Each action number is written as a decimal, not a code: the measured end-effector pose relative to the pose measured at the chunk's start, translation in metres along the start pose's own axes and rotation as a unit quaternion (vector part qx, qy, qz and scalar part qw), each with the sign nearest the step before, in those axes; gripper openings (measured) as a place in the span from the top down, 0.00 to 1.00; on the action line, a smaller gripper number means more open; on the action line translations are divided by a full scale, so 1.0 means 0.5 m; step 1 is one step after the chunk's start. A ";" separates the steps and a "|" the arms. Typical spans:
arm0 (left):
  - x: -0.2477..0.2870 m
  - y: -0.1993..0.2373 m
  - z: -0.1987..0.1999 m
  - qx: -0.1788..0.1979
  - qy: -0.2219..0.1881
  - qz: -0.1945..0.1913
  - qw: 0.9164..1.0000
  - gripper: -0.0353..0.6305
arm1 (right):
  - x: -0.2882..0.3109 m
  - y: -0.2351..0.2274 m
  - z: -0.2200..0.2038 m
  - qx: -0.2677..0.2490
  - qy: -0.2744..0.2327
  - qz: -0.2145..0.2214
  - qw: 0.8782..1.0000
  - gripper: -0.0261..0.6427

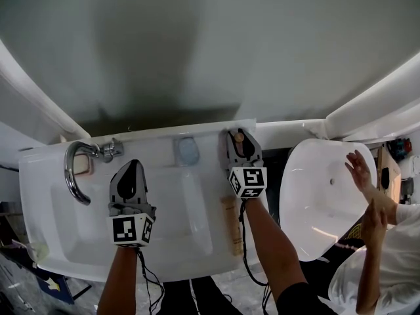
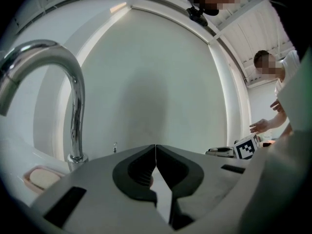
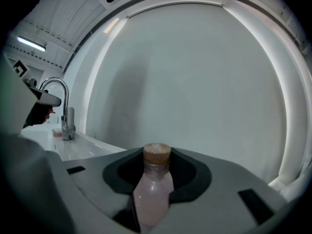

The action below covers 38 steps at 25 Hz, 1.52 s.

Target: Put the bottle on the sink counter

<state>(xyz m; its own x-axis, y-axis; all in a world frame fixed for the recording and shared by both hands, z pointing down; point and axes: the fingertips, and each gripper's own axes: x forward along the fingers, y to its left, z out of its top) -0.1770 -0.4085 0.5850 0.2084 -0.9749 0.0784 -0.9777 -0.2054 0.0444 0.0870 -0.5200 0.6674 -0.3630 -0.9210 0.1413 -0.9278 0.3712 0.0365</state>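
Note:
A pale pink bottle (image 3: 155, 186) with a tan cork-like cap (image 1: 239, 137) is held between the jaws of my right gripper (image 3: 157, 162), which is shut on it. In the head view that right gripper (image 1: 240, 143) is over the back right corner of the white sink counter (image 1: 210, 133). I cannot tell whether the bottle's base touches the counter. My left gripper (image 1: 133, 169) hangs over the basin, right of the chrome faucet (image 1: 75, 169). In the left gripper view its jaws meet with nothing between them, so the left gripper (image 2: 155, 156) is shut.
A blue round thing (image 1: 188, 151) sits at the counter's back middle, and a soap dish (image 1: 82, 165) lies behind the faucet. A tan oblong object (image 1: 231, 225) lies on the sink's right rim. At the right, a person's hands (image 1: 361, 172) reach over a white fixture (image 1: 315, 195).

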 end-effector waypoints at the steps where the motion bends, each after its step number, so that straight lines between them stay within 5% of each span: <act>1: 0.004 0.005 -0.005 -0.003 0.004 0.002 1.000 0.91 | 0.001 0.000 -0.001 0.001 0.000 0.000 1.000 0.74; 38: -0.030 -0.001 0.007 -0.002 0.000 0.005 1.000 0.91 | -0.001 0.003 -0.002 -0.005 -0.002 -0.002 1.000 0.74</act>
<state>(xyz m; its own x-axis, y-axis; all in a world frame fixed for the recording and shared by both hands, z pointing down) -0.1797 -0.3942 0.5802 0.1996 -0.9767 0.0792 -0.9794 -0.1962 0.0483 0.0857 -0.5189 0.6682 -0.3590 -0.9233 0.1362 -0.9285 0.3681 0.0478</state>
